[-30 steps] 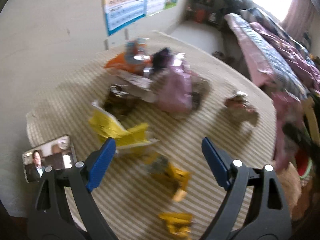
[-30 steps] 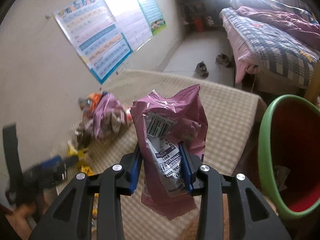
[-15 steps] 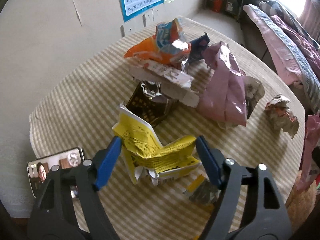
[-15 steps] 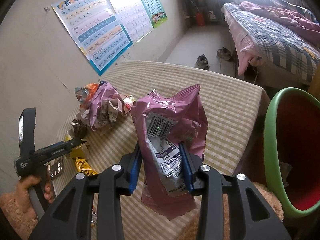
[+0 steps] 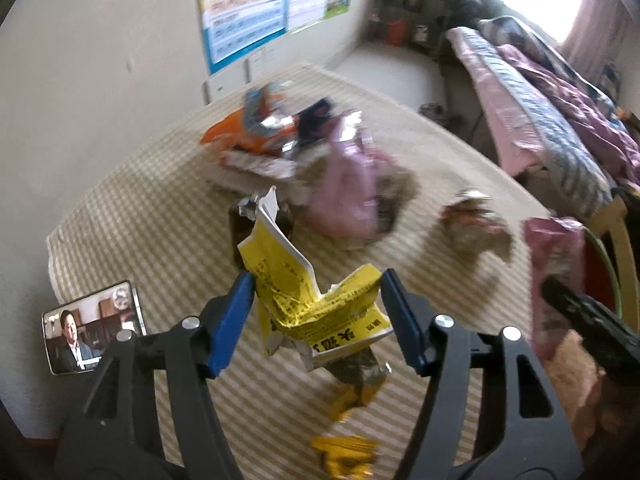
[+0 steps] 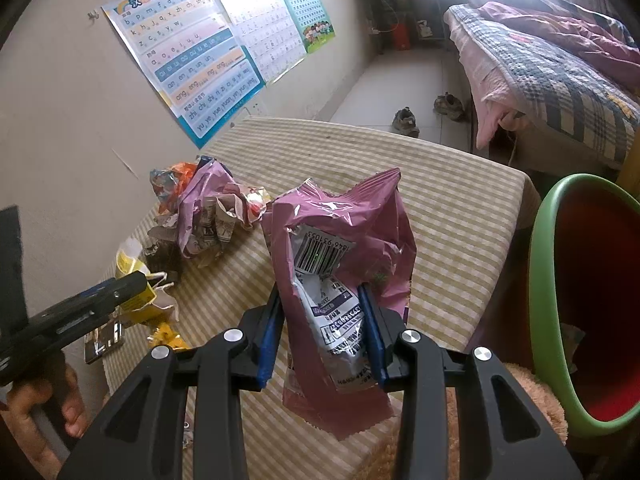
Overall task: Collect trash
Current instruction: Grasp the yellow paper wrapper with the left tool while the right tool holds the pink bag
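Note:
My left gripper (image 5: 316, 304) is shut on a crumpled yellow wrapper (image 5: 316, 300) and holds it above the striped table (image 5: 140, 208). My right gripper (image 6: 320, 320) is shut on a pink snack bag (image 6: 344, 240) with a barcode, held over the table's near edge, left of the green-rimmed red bin (image 6: 592, 300). A pile of trash (image 5: 304, 160) lies at the table's middle: orange, pink and paper wrappers. A crumpled wrapper (image 5: 472, 228) lies apart to the right. Small yellow wrappers (image 5: 348, 452) lie near the front.
A phone (image 5: 92, 326) with a lit screen lies at the table's left corner. A bed (image 6: 560, 72) stands at the right. Posters (image 6: 192, 52) hang on the wall. Shoes (image 6: 408, 120) are on the floor beyond the table.
My left gripper closed on the yellow wrapper and lifted it off the table. My right gripper still holds the pink bag, almost unmoved.

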